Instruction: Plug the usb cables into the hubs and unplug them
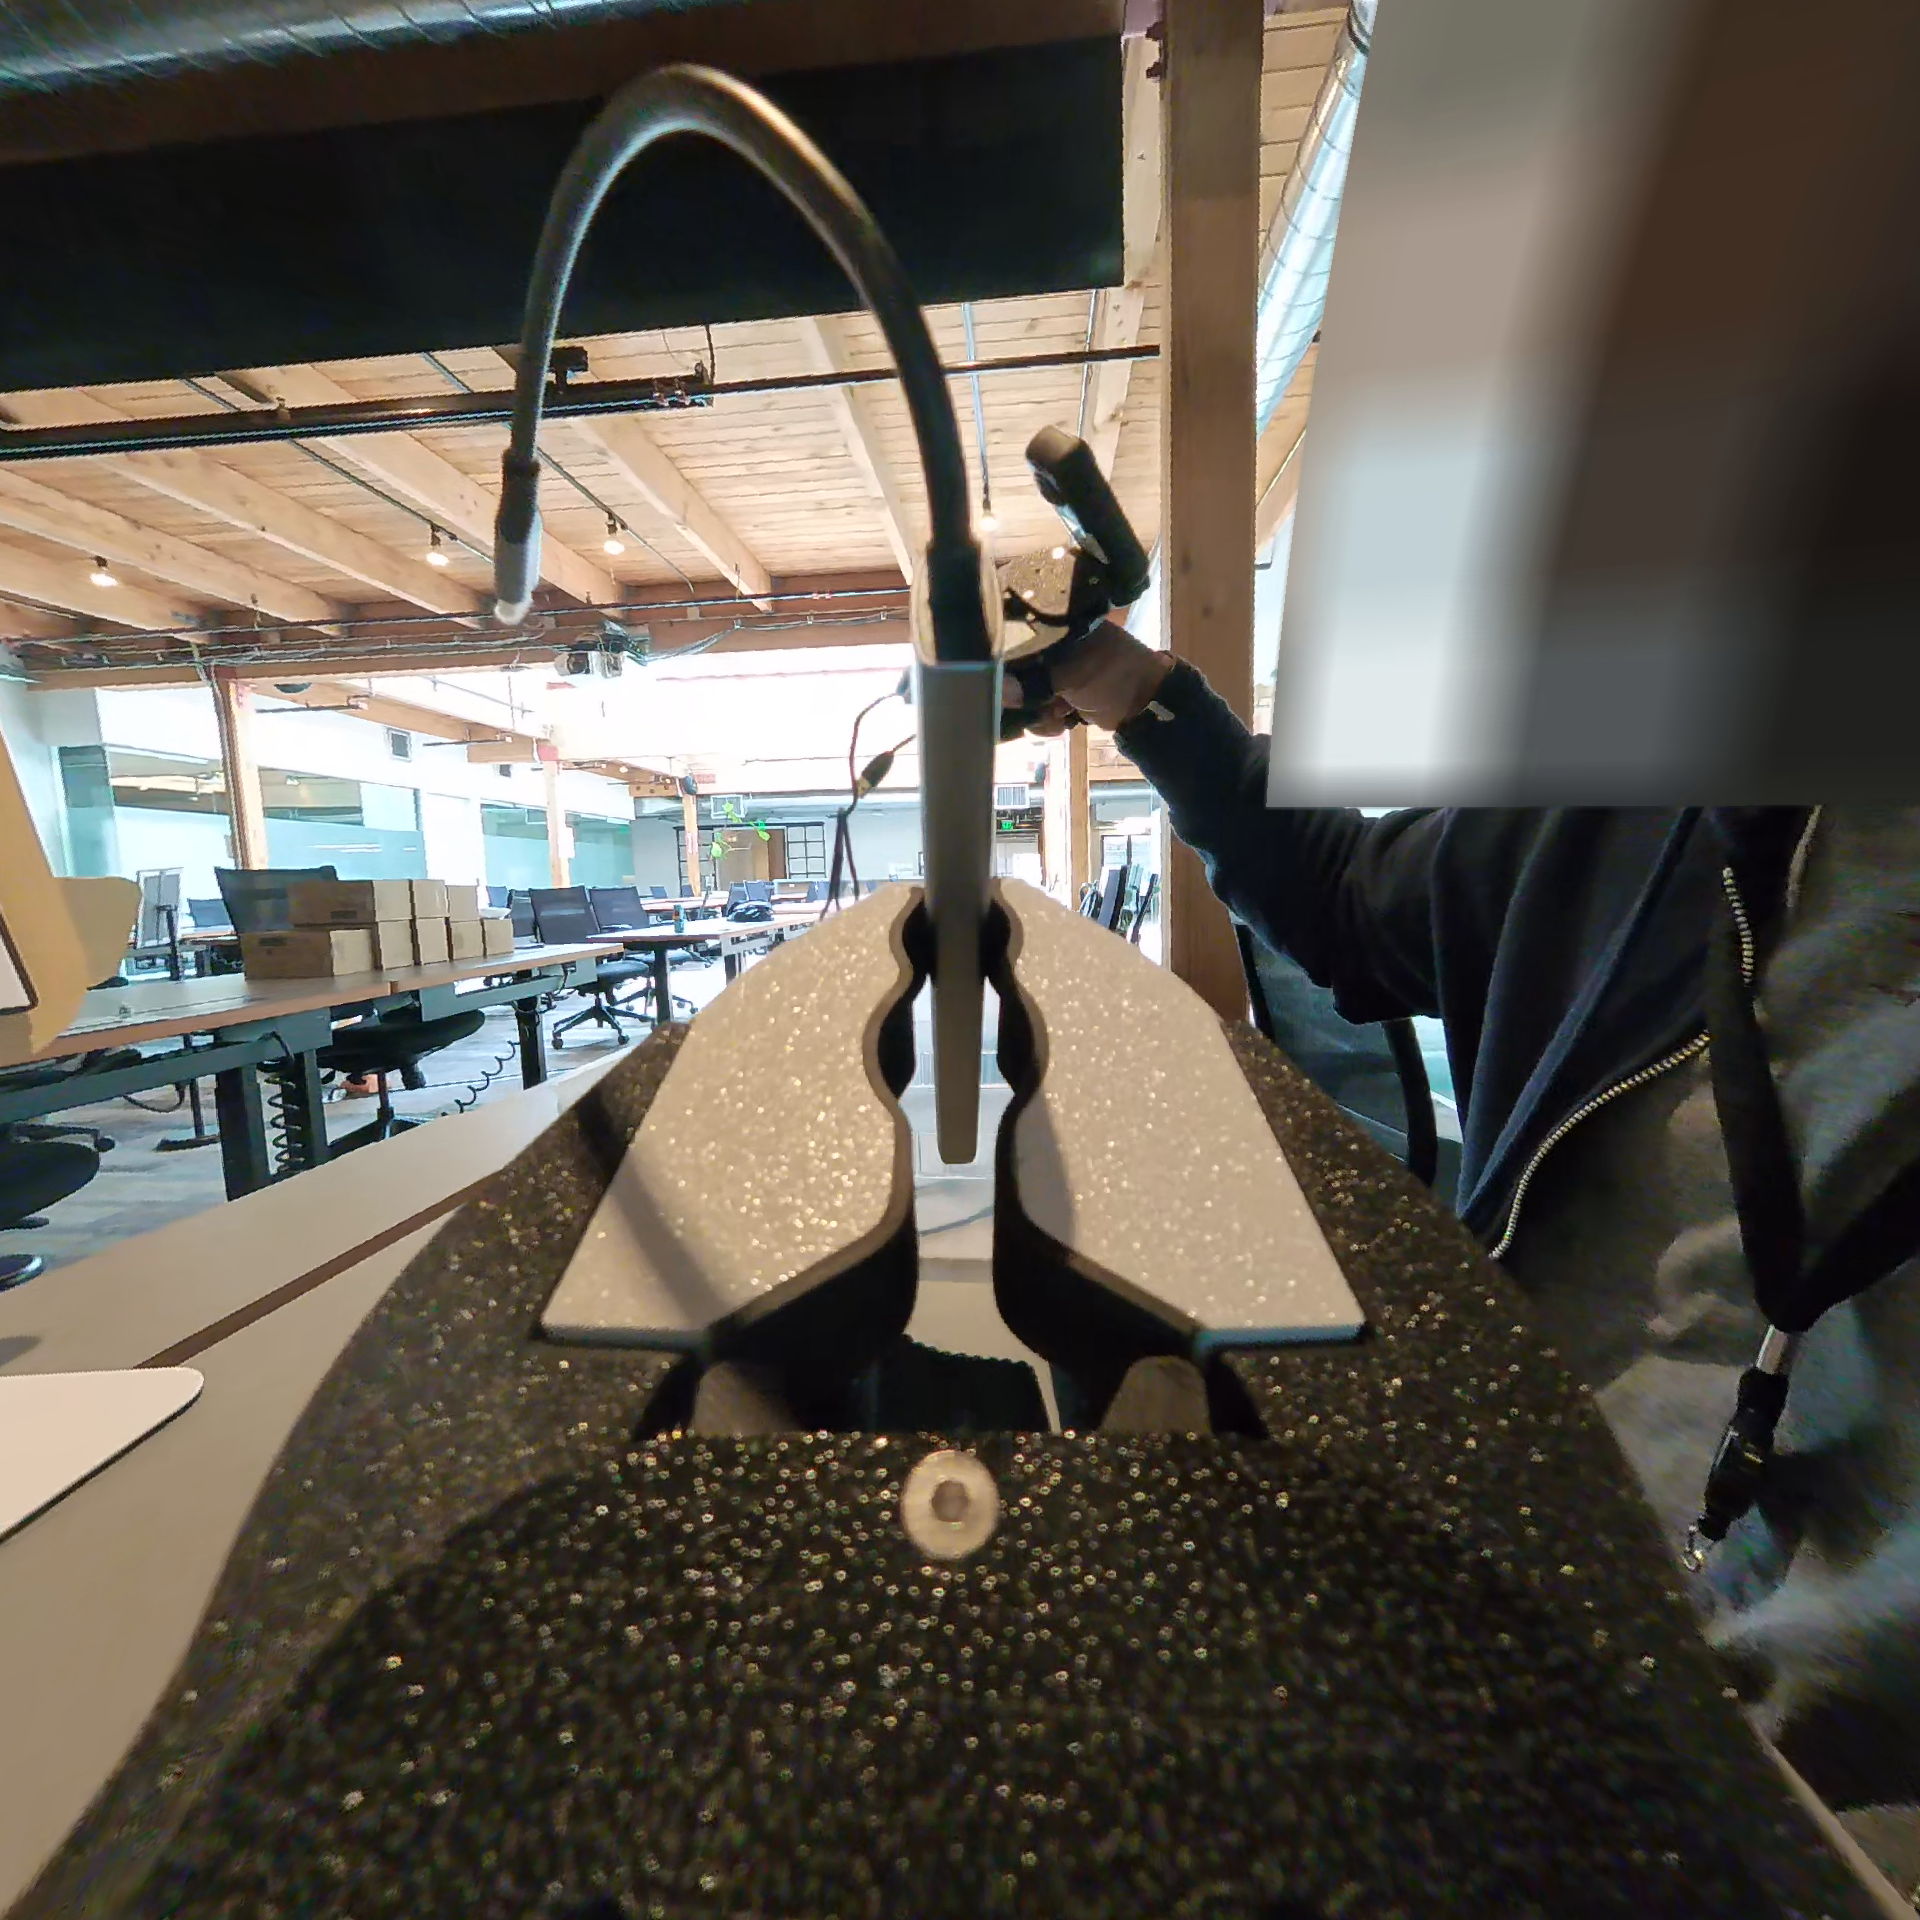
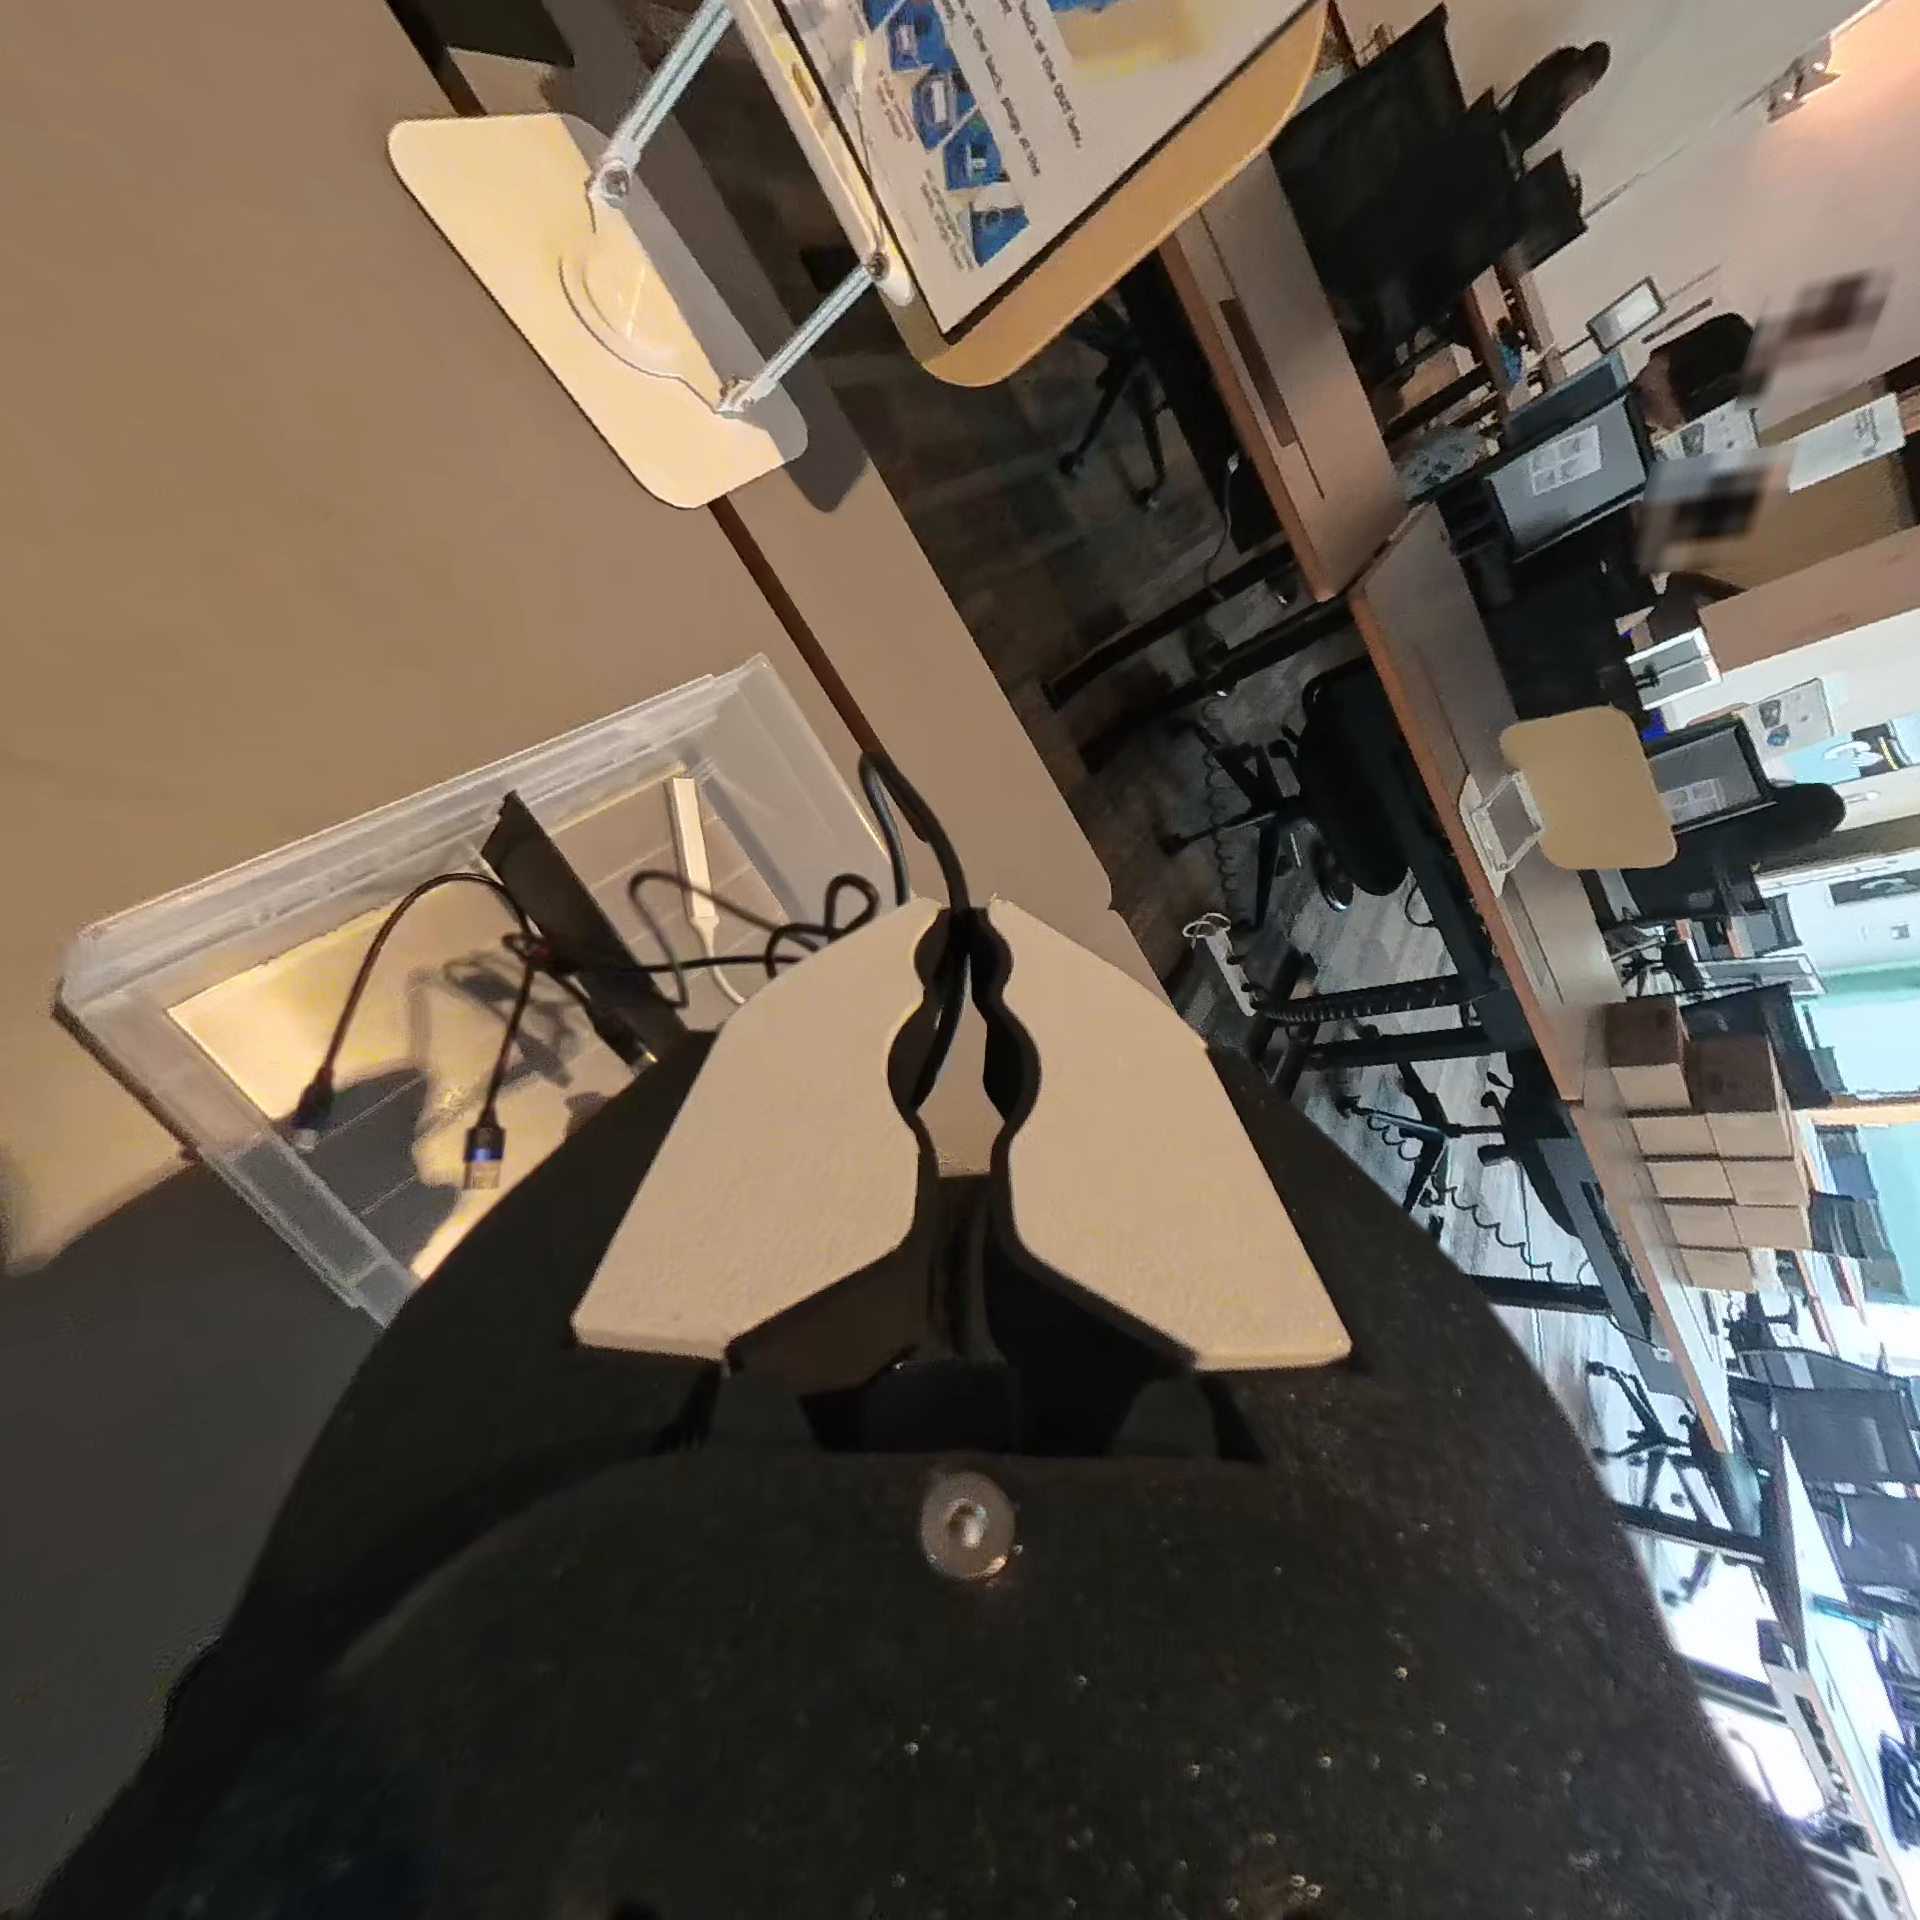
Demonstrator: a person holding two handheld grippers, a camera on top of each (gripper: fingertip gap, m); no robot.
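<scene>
so the left gripper is pinching a slim silver hub edge-on, held upright well above the desk; the hub's own black pigtail cable arcs up over the top and its plug dangles free on the left; the right gripper is clamped on a black usb cable, with the cord running between the fingers, and I can't see that cable's connector in either view; the rest of the cables sit loose in a clear plastic bin on the desk

what worries me: the hub is gripped by its thin faces near the lower end, so pushing a plug into it will probably lever it sideways and twist it out of the pads; the right side seems to hold cord rather than plug body, so the connector can flop and miss the port, or the cord just buckles under push; the dangling pigtail could also swing into the way; both are up in the air with nothing to brace against, so small misalignment likely means a jammed or scraped port
</scene>
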